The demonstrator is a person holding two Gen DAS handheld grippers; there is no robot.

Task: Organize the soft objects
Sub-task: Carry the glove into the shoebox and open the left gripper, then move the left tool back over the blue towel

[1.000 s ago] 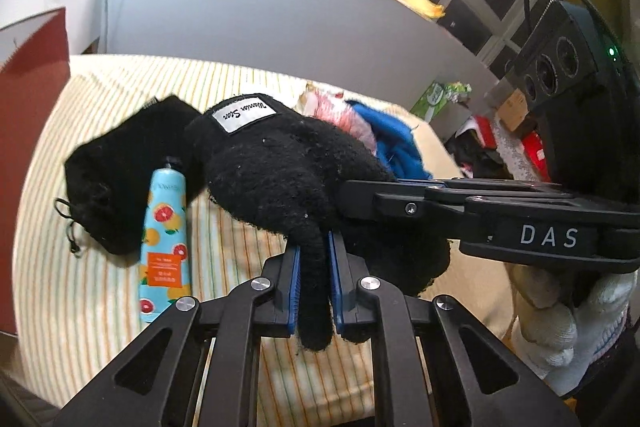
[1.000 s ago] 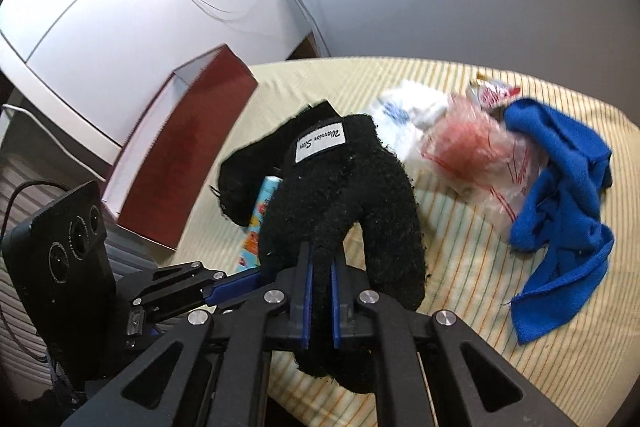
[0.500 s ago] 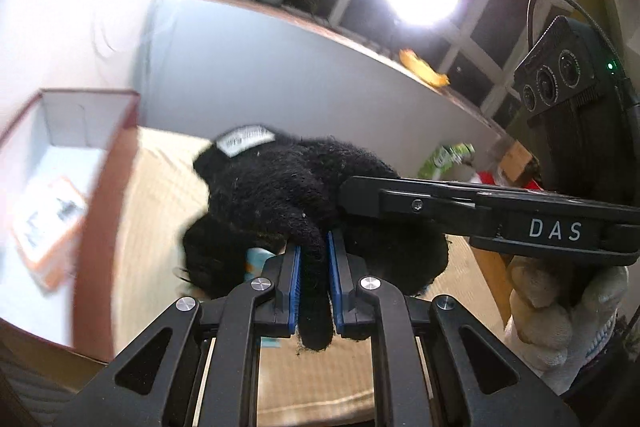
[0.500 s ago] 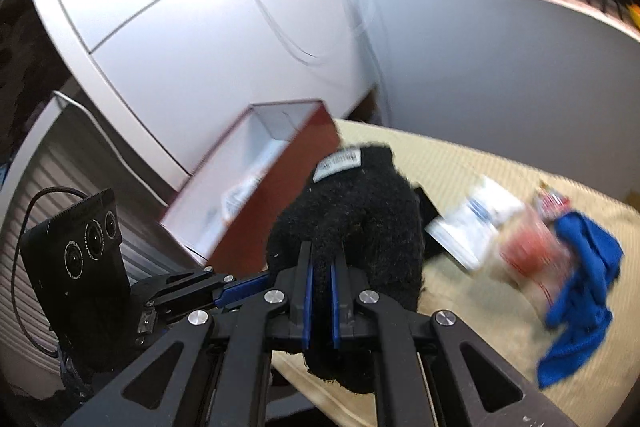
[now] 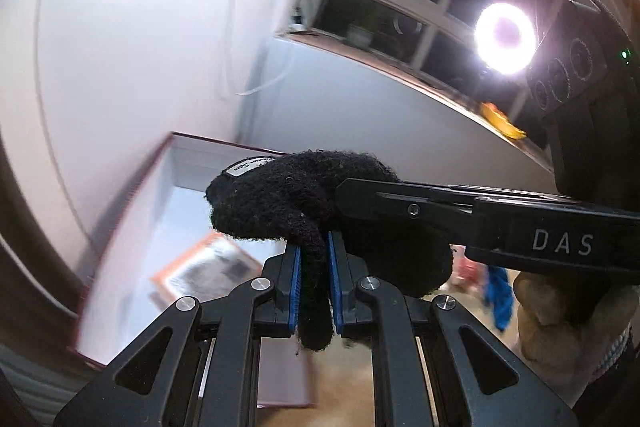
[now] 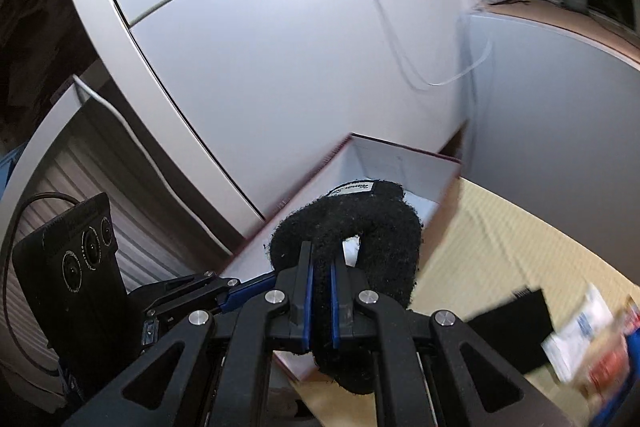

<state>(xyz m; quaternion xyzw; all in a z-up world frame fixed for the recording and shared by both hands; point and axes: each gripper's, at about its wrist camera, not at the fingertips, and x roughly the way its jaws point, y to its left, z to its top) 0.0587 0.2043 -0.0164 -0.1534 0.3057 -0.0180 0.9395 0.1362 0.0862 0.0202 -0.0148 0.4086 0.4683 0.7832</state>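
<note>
Both tools, left tool (image 5: 313,283) and right tool (image 6: 319,301), clamped on black glove (image 5: 288,199), held over maroon box (image 6: 404,163); not dropped; blue cloth (image 5: 498,301) beyond the box remains.

Motion blur smears the orange-bordered sheet (image 5: 204,273) inside the red box (image 5: 120,243); its print is unreadable. Black glove (image 5: 288,195) hides part of the box floor. Blue cloth (image 6: 630,379) and packets (image 6: 580,335) are cut off at frame edge.

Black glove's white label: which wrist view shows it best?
Right wrist: the white label on the black glove faces the camera, its script partly visible. Left wrist shows the label foreshortened at the glove's far edge.
</note>
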